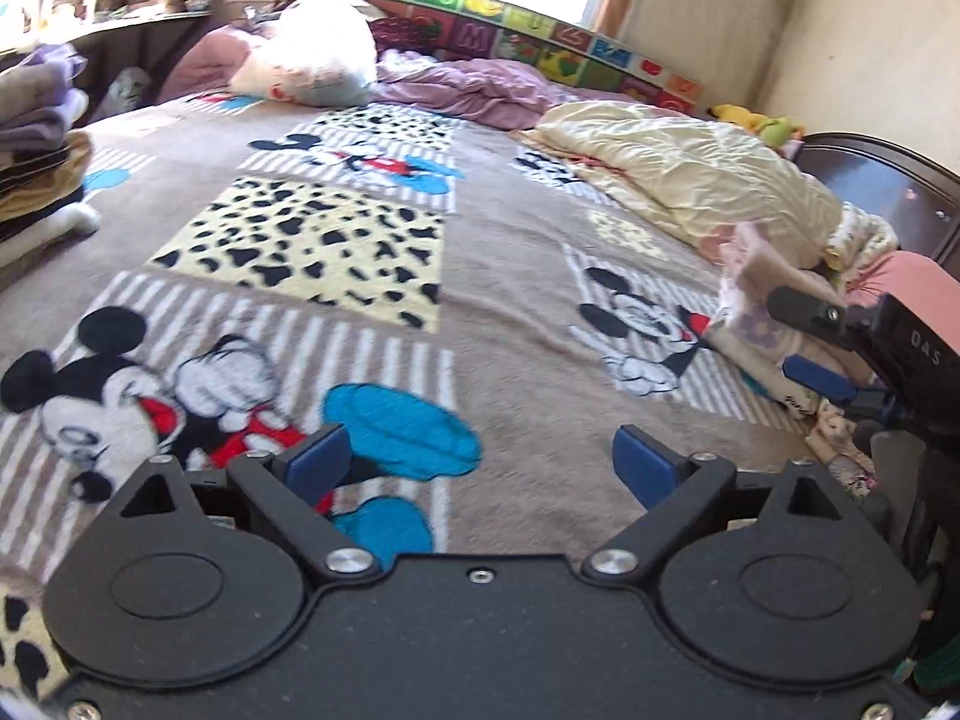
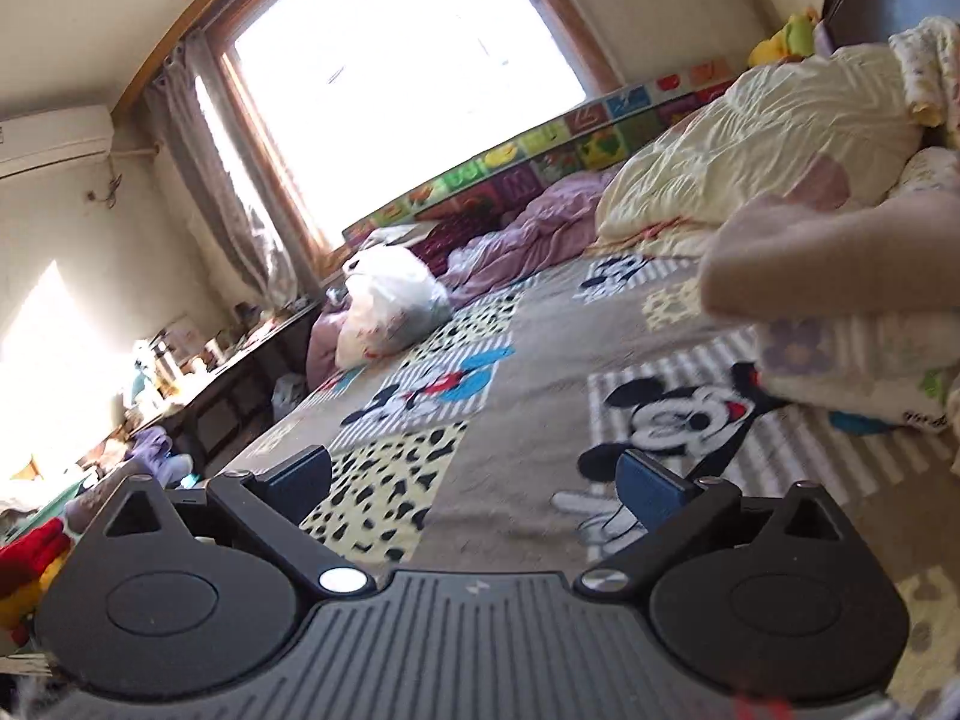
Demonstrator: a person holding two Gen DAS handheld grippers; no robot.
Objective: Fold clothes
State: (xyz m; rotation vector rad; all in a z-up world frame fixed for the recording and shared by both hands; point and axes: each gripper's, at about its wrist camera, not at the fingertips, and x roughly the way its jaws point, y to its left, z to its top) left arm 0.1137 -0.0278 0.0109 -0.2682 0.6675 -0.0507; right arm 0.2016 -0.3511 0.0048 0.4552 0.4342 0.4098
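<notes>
A pile of light clothes (image 1: 757, 333), the top piece printed with a purple flower, lies on the bed at the right, below a pink garment (image 2: 810, 252). That pile (image 2: 852, 366) fills the right edge of the right wrist view. My left gripper (image 1: 480, 459) is open over the cartoon-mouse blanket (image 1: 510, 276), nothing between its blue pads. My right gripper (image 2: 474, 477) is open too and holds nothing; from the left wrist view that right gripper (image 1: 807, 341) hangs just in front of the pile. A second stack of folded clothes (image 1: 36, 120) sits at the far left.
A crumpled cream quilt (image 1: 690, 174) and a purple duvet (image 1: 474, 90) lie toward the wall, with a white plastic bag (image 1: 318, 54) beside them. A colourful foam mat (image 1: 540, 30) lines the wall. A dark headboard (image 1: 888, 186) is at the right. A pink sleeve (image 1: 918, 282) is behind the right gripper.
</notes>
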